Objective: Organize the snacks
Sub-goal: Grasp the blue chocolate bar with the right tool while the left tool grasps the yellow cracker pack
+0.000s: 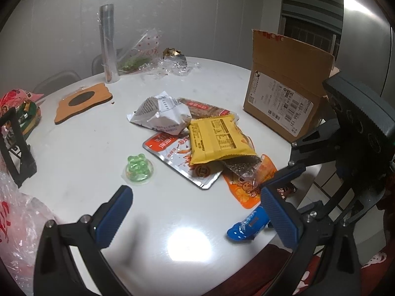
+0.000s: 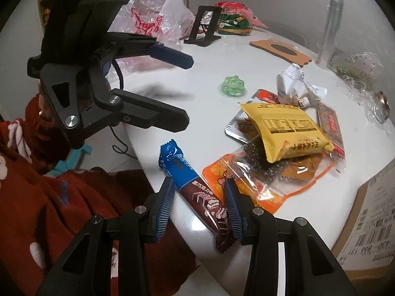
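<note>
A snack bar point(image 2: 197, 192) in a blue and brown wrapper lies at the near edge of the white round table point(image 2: 197, 103). My right gripper point(image 2: 198, 198) is shut on its brown end. The bar's blue end point(image 1: 246, 224) shows in the left wrist view. My left gripper point(image 1: 195, 192) hangs wide open over bare table, nothing between its fingers; the right wrist view shows this left gripper point(image 2: 187, 91) at upper left. Mid-table lies a heap: yellow packet point(image 1: 217, 138), crumpled white packet point(image 1: 163, 113), red-and-silver pouch point(image 1: 177, 157), orange zip bag point(image 2: 259, 182). A green jelly cup point(image 1: 138, 167) sits apart.
An open cardboard box point(image 1: 284, 93) stands at the table's right edge. A plastic bag point(image 1: 17, 222), a black stand point(image 1: 14, 148), a wooden coaster point(image 1: 82, 101) and a cellophane roll point(image 1: 108, 44) ring the left and far side. A person's red garment point(image 2: 49, 209) is below the table edge.
</note>
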Demonstrator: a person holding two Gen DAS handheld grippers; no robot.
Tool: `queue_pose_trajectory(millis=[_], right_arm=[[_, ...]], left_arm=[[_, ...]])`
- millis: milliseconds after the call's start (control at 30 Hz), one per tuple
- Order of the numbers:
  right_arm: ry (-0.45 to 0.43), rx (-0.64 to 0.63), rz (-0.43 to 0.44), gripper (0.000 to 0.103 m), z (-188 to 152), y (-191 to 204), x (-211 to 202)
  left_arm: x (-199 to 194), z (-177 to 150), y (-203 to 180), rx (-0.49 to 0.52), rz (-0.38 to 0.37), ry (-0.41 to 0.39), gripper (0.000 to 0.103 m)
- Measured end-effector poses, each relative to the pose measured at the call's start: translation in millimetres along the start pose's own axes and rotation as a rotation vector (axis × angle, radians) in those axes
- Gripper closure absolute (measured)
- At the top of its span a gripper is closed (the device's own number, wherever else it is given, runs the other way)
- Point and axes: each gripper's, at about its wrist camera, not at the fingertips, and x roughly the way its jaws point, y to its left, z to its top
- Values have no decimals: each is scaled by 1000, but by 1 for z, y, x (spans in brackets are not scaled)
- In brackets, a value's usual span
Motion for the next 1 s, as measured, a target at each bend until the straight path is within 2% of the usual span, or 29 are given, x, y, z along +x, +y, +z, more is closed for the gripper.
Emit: queue_pose_trajectory(millis=[167, 233, 633, 800, 833, 1000], right_arm=[[42, -5, 2, 68, -2, 4, 1], [56, 1, -11, 73, -3, 4, 0], [89, 26, -6, 76, -5, 0, 0], [101, -2, -43, 85, -3, 10, 1], [96, -6, -44, 88, -3, 12, 0], [37, -4, -63, 89, 0, 22, -11]], left_arm=[[-2, 0, 5, -11, -17, -4, 1], [-2, 1, 6, -13, -19, -5, 1], [-1, -2, 10, -23, -21, -6, 1], [-2, -1, 11, -24, -13, -13, 1], [-2, 0, 11, -25, -16, -16, 1], [-3, 3, 12, -31, -35, -27, 1]])
